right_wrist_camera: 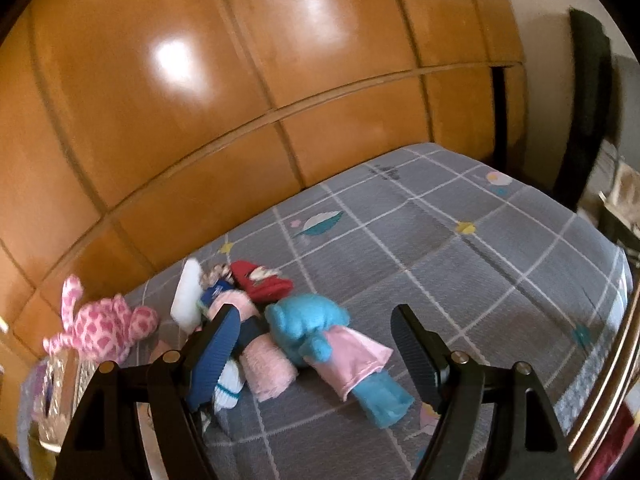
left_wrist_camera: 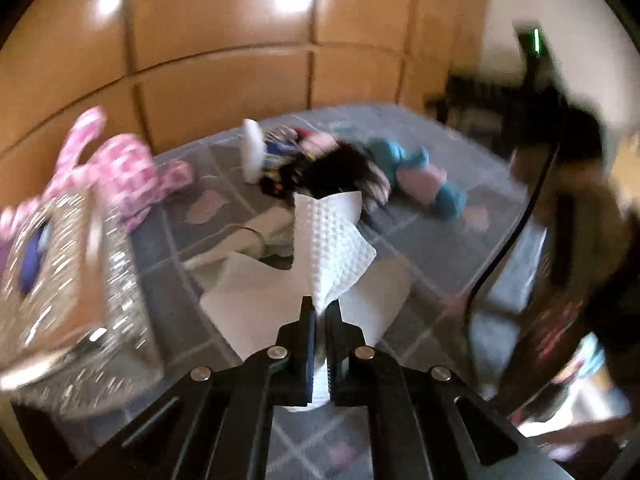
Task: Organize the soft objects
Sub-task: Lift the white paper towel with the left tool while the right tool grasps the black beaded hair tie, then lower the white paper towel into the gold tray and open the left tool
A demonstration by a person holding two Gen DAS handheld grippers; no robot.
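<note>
1. Left tool (left_wrist_camera: 319, 312) clenched on a white embossed paper towel (left_wrist_camera: 334, 248), pinched at a gathered fold and lifted off the bed (right_wrist_camera: 460, 264), its free end fanning upward.
2. Right tool (right_wrist_camera: 316, 340) released, jaws spread wide and empty, hovering above the heap of soft things.
3. Landmark: the blue plush toy (right_wrist_camera: 316, 332) in its pink dress, lying on the grey checked bed cover.
4. In the right wrist view, left of the blue plush toy and touching it: a rolled pink cloth (right_wrist_camera: 268, 368), a striped sock (right_wrist_camera: 228, 392), a red item (right_wrist_camera: 260, 280) just behind, a white bottle-like thing (right_wrist_camera: 186, 296) farther left.
5. Well to the left of the blue plush toy: a pink spotted plush (right_wrist_camera: 104, 328), beside a shiny woven basket (left_wrist_camera: 68, 300) at the bed's edge.
6. Step in hand, by judgement: carrying off the paper towel, likely toward the basket; heap not yet sorted.
7. Next move calls for: swinging the left tool over the basket's mouth before letting go, since the sheet is light and may drift; lowering the right tool onto the blue plush toy's body for a firm pinch.
</note>
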